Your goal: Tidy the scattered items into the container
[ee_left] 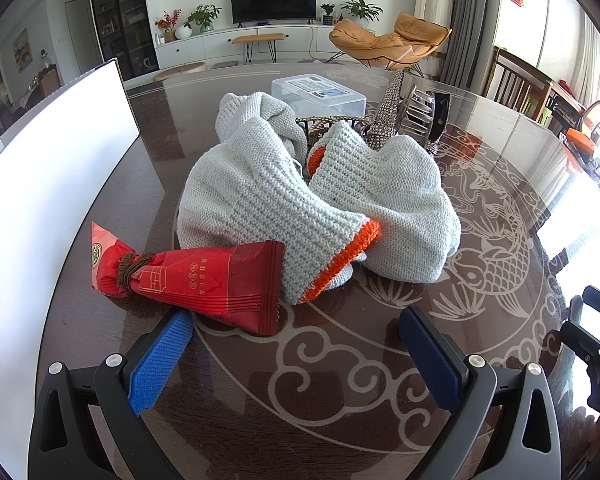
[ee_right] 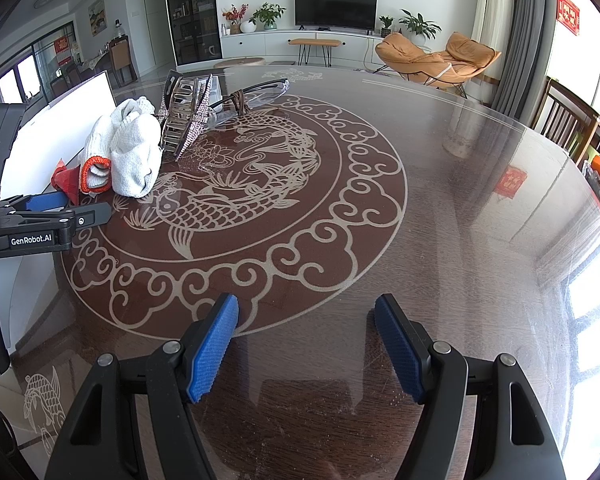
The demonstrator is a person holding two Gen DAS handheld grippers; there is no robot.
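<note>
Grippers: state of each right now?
Left gripper: open, holding nothing; red packet just ahead of its fingers.
Right gripper: open, holding nothing, over bare table.

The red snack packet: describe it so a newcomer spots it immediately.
On the dark table with the fish pattern, find the grey knitted gloves. The red snack packet lies against their near side, touching an orange cuff. It is the only glossy red thing, cinched with a brown hair tie.

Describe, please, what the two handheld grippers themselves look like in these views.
Both the left gripper and the right gripper have black plastic finger arms with triangular cut-outs and silver round bolt heads. Their fingers carry bright blue ribbed pads. White GenRobot.AI lettering marks the left gripper's black side.
</note>
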